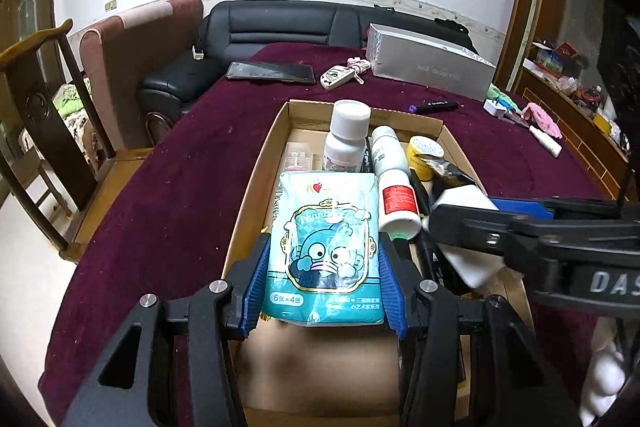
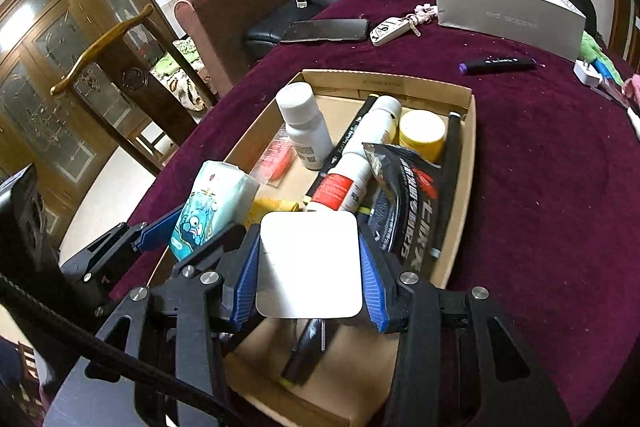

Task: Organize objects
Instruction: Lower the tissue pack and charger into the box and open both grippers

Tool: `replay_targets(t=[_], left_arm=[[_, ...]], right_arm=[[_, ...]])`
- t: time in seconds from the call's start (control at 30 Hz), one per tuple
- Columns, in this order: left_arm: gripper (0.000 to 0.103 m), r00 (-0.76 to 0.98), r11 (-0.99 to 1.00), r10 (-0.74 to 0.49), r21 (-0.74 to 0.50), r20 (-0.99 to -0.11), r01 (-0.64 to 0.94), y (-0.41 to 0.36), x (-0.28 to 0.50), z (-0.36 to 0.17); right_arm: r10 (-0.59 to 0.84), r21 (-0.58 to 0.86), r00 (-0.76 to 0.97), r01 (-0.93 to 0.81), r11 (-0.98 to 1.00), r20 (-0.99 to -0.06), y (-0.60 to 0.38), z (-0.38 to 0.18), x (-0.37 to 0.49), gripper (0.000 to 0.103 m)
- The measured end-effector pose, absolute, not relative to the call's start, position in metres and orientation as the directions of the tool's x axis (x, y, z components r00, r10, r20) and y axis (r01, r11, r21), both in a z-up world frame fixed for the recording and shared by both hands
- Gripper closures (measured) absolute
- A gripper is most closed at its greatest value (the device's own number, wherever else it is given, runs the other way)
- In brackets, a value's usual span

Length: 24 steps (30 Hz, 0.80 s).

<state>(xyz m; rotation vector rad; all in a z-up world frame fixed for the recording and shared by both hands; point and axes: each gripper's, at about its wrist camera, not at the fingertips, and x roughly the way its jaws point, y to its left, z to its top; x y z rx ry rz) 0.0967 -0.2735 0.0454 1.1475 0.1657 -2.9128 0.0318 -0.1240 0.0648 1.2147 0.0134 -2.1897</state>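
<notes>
Left wrist view puts my left gripper clenched on a teal tissue pack, both blue pads pressed to its sides, hanging over the near half of the cardboard box on the maroon tablecloth. At 3 o'clock my right gripper reaches in with a white square block. Right wrist view confirms it: the pads grasp that white block on both edges, above the box's near end.

Inside the box I see a white bottle upright at 11 o'clock, a red-labelled bottle lying at the centre, a yellow jar at 1 o'clock and a black printed pouch beside it.

Outside, a black marker lies at 2 o'clock, with a phone, a key fob and a silver box along the far edge around 12 o'clock.
</notes>
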Motion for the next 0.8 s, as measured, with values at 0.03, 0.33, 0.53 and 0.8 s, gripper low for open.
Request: replay_targets(t=[0.03,0.33,0.53,0.8], left_arm=[[0.059,-0.735,-0.994,0.040,-0.105,-0.676,0.042,-0.274,0.097,0.045],[0.051,-0.773,-0.986,0.055,-0.157,-0.633,0.058,-0.289,0.102,0.049],[0.044,-0.790,-0.987,0.055,-0.152,-0.610,0.048,-0.286,0.107,0.052],[0.032,-0.796,-0.993,0.026,-0.110,-0.605,0.052,-0.277,0.108,0.054]], right_arm=[[-0.511,0.275,-0.381,0.525,-0.806,-0.770,-0.128,0.064,0.031,0.059],[-0.463,0.224,-0.399,0.515,-0.827,-0.792,-0.154,0.057,0.016,0.059],[-0.437,0.210,-0.417,0.487,-0.848,-0.797,-0.160,0.052,0.002,0.059],[-0.480,0.284,-0.411,0.451,-0.846,-0.775,-0.150,0.058,-0.006,0.058]])
